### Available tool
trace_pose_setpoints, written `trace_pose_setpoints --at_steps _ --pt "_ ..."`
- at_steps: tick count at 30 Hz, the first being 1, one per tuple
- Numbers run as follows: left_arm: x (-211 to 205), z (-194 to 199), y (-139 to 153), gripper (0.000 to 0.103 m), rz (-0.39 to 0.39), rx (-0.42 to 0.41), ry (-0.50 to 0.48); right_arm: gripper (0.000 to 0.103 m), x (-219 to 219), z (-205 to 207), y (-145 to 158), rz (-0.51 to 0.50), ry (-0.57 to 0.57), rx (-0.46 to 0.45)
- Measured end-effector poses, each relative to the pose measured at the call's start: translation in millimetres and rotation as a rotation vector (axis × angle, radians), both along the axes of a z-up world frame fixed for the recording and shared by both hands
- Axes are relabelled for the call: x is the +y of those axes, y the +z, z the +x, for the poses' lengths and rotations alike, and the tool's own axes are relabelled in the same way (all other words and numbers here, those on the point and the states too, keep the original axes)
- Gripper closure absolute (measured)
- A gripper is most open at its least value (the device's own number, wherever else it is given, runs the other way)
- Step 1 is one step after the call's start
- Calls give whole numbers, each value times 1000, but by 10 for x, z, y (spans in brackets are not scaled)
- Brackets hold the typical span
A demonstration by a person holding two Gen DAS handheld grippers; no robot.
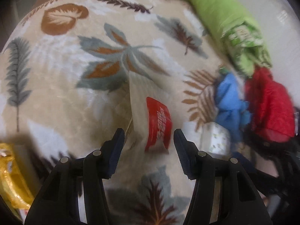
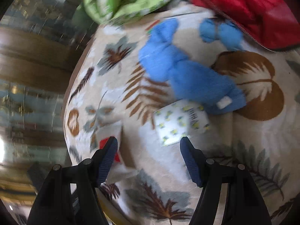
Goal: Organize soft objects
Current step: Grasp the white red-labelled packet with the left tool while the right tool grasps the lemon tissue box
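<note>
A cream folded cloth point(image 1: 138, 101) with a red label point(image 1: 159, 125) lies on the leaf-patterned blanket point(image 1: 65, 86). My left gripper point(image 1: 149, 138) hangs just above it, open, its pads clear of the cloth. To the right lie a blue fluffy garment point(image 1: 228, 97), a red quilted item point(image 1: 268, 105) and a green cloth point(image 1: 225, 18). In the right wrist view my right gripper point(image 2: 149, 142) is open and empty over the blanket point(image 2: 253, 140). Beyond it are a small white printed pack point(image 2: 180, 121), the blue garment point(image 2: 187, 75), the red quilted item point(image 2: 253, 9) and the green cloth point(image 2: 121, 0).
The white printed pack point(image 1: 217, 138) sits close to my left gripper's right finger. A yellow object point(image 1: 11, 178) lies at the lower left edge. A corner of the red label point(image 2: 105, 142) shows by my right gripper's left finger. Striped flooring point(image 2: 28, 65) lies past the blanket's left edge.
</note>
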State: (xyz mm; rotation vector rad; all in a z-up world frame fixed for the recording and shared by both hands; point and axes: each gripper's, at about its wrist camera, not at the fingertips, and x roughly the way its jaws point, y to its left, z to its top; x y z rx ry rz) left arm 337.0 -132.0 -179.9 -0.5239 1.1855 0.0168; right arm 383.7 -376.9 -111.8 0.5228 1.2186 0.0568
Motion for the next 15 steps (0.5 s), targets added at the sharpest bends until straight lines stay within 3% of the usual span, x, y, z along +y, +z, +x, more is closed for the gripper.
trace_pose_setpoints --at_steps 1,5,12,15 --pt "-29 9 -19 60 5 -5 -4 34 -84 -4 5 -7 -32 -5" --pt "-145 -107 88 81 10 -58 -41 34 -324 -10 -25 -33 -117 -2" --pt "36 -811 524 81 -172 -190 11 34 -229 115 -262 -69 -85 78" --pt "182 -1262 743 81 -202 -237 45 34 -103 173 -327 -113 -47 92"
